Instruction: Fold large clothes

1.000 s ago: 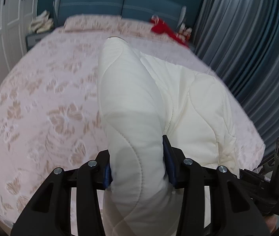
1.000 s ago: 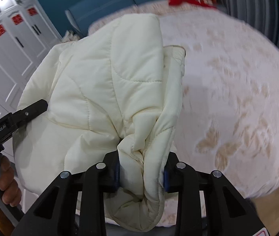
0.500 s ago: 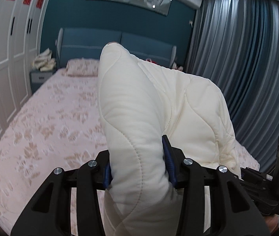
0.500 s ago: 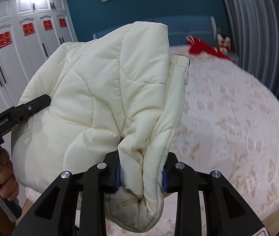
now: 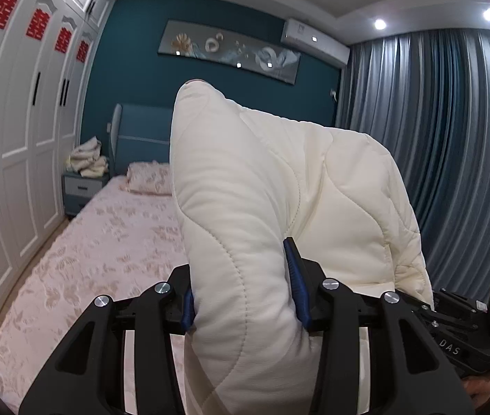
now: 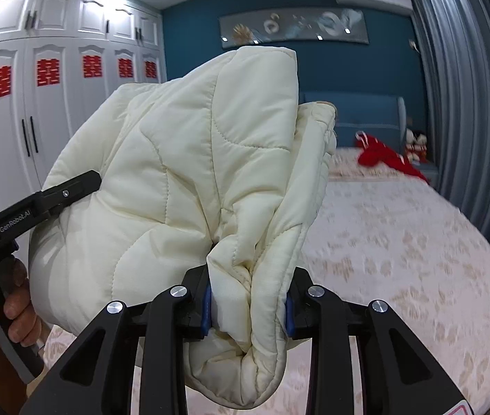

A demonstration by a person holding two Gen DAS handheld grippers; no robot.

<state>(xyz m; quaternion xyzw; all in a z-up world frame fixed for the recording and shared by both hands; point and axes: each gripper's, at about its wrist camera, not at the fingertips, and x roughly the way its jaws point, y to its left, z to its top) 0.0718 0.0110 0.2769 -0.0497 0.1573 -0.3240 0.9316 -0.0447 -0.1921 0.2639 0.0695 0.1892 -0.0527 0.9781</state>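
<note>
Left wrist fisheye: sitting just behind the left hand-held gripper (image 5: 243,294), looking forward along its fingers, down the bed (image 5: 106,242) toward the headboard (image 5: 141,135), wardrobe (image 5: 20,138) on the left, curtain (image 5: 452,138) on the right. Right wrist fisheye: sitting behind the right hand-held gripper (image 6: 246,306), facing the same headboard wall. Both very near the cream quilted jacket (image 5: 262,207), filling the centre. Sharing bed, wall painting (image 5: 231,52), air conditioner (image 5: 314,39), wardrobe. Each catching the other gripper at its edge.
</note>
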